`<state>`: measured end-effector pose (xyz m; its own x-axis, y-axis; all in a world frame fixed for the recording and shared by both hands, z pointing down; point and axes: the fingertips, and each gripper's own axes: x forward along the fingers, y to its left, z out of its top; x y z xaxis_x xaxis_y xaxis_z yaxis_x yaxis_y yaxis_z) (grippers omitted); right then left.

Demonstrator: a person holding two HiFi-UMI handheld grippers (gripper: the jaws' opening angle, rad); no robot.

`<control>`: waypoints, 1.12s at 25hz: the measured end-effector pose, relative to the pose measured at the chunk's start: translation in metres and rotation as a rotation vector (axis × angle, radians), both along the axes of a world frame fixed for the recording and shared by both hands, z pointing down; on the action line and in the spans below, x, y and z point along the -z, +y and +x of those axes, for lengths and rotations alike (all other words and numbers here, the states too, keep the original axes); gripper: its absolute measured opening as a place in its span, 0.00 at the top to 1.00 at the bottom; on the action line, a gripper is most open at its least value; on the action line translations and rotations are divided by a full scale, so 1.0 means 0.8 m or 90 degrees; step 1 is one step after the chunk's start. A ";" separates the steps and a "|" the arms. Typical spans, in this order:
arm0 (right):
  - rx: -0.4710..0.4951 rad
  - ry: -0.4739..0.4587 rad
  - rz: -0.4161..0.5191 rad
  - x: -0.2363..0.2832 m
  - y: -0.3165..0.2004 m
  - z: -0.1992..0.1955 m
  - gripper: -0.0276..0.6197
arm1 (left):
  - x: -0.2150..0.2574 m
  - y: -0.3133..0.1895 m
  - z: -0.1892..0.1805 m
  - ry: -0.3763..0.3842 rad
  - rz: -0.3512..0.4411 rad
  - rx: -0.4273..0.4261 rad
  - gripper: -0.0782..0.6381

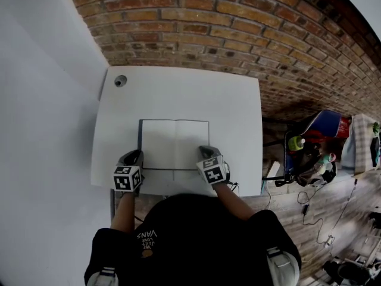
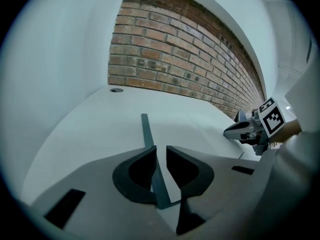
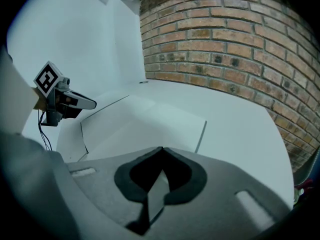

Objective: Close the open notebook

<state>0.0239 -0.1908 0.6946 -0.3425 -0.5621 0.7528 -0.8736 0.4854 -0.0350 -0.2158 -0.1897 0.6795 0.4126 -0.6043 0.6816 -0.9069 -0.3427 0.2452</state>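
The open notebook (image 1: 174, 145) lies flat on the white table (image 1: 232, 112), with blank white pages and a dark cover rim. My left gripper (image 1: 132, 156) is at its near left corner. In the left gripper view the jaws (image 2: 161, 151) stand a little apart, astride the dark cover edge (image 2: 146, 128), which lies flat below them and is not pinched. My right gripper (image 1: 208, 152) is at the near right part of the notebook. In the right gripper view its fingertips (image 3: 162, 149) meet, above the white right-hand page (image 3: 145, 124). Each gripper shows in the other's view.
A round cable hole (image 1: 121, 80) sits at the table's far left corner. A brick wall (image 1: 238, 22) runs behind the table, a white wall (image 1: 41, 130) along its left. Bags, bottles and cables (image 1: 315, 145) crowd the floor to the right.
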 end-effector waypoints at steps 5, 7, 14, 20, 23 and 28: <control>-0.005 -0.005 -0.001 0.000 0.001 0.001 0.96 | -0.007 -0.002 -0.007 -0.024 -0.019 0.014 0.62; -0.005 -0.003 0.000 0.000 0.000 0.001 0.96 | -0.013 0.000 -0.005 -0.036 -0.035 0.002 0.61; -0.006 -0.004 0.005 -0.001 0.000 0.000 0.96 | -0.030 0.006 0.005 -0.051 -0.090 -0.005 0.60; -0.011 -0.006 0.004 0.000 0.000 0.000 0.96 | -0.027 0.004 0.003 -0.017 -0.088 0.035 0.60; -0.011 -0.005 0.007 -0.001 0.000 0.000 0.96 | -0.027 0.003 0.003 0.002 -0.096 0.046 0.60; -0.014 -0.002 0.013 -0.002 -0.001 -0.002 0.96 | -0.028 0.003 0.005 0.004 -0.110 0.038 0.62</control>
